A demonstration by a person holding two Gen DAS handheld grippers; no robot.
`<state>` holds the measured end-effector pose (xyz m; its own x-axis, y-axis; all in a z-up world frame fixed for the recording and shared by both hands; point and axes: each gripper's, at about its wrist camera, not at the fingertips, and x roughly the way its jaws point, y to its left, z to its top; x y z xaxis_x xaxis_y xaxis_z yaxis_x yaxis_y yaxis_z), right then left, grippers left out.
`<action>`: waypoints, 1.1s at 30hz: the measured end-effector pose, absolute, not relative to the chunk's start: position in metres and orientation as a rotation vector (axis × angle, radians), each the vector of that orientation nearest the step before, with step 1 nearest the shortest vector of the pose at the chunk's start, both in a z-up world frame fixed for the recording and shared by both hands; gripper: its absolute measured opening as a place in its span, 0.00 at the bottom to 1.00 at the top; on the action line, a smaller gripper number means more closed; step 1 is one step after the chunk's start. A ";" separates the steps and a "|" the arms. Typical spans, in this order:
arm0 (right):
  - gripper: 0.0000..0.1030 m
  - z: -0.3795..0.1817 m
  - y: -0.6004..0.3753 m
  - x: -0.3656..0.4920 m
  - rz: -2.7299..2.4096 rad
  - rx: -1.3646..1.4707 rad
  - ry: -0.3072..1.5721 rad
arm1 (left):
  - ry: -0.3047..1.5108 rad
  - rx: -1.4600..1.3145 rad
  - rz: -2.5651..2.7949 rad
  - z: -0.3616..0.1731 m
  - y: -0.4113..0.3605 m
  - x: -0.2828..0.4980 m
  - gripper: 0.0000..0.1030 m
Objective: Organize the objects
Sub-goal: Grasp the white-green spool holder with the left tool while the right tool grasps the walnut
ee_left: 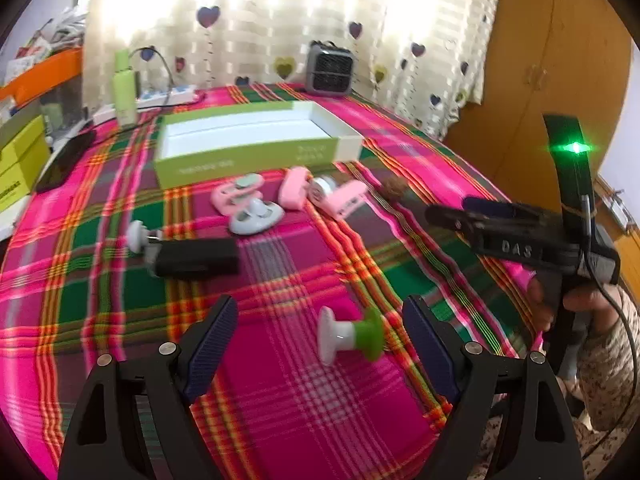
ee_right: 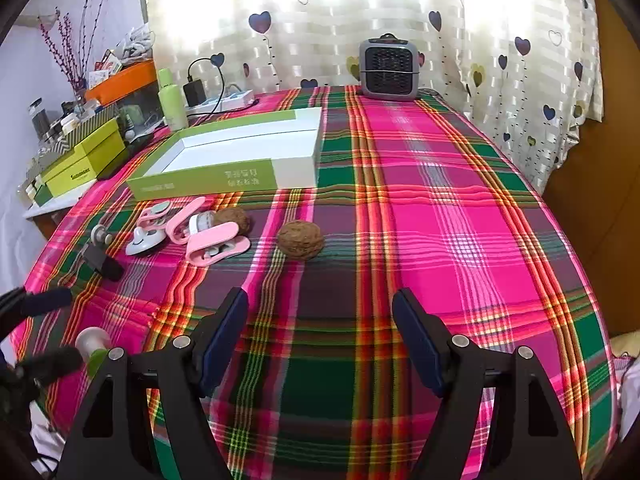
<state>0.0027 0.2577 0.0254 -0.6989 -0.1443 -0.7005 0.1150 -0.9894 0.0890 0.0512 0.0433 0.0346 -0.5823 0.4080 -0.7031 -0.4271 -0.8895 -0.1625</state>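
Observation:
A white and green spool-shaped piece [ee_left: 350, 336] lies on the plaid cloth between the open fingers of my left gripper [ee_left: 320, 336]; it also shows in the right wrist view [ee_right: 93, 346]. My right gripper [ee_right: 320, 336] is open and empty, a little short of a brown walnut [ee_right: 300, 239]. A second walnut [ee_right: 234, 218] lies beside pink clips [ee_right: 212, 240]. Pink clips [ee_left: 294, 188], a grey clip [ee_left: 256, 216], a black block [ee_left: 196, 258] and a white knob [ee_left: 138, 234] lie in front of an open green and white box [ee_left: 248, 140].
A grey fan heater [ee_right: 390, 70], a green bottle [ee_right: 172, 98] and a power strip [ee_right: 224, 102] stand at the table's far edge. Yellow-green boxes [ee_right: 84, 160] sit on a side shelf at left. A curtain hangs behind, a wooden wardrobe [ee_left: 560, 60] at right.

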 end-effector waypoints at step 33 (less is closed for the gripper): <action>0.72 0.018 0.251 -0.005 -2.741 1.170 -0.015 | 0.051 -1.149 2.425 0.013 0.054 0.046 0.31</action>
<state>-0.0052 0.2515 0.0184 -0.6807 -0.1512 -0.7168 0.1436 -0.9870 0.0719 0.0459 0.0535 0.0127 -0.5494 0.3840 -0.7421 -0.4149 -0.8963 -0.1566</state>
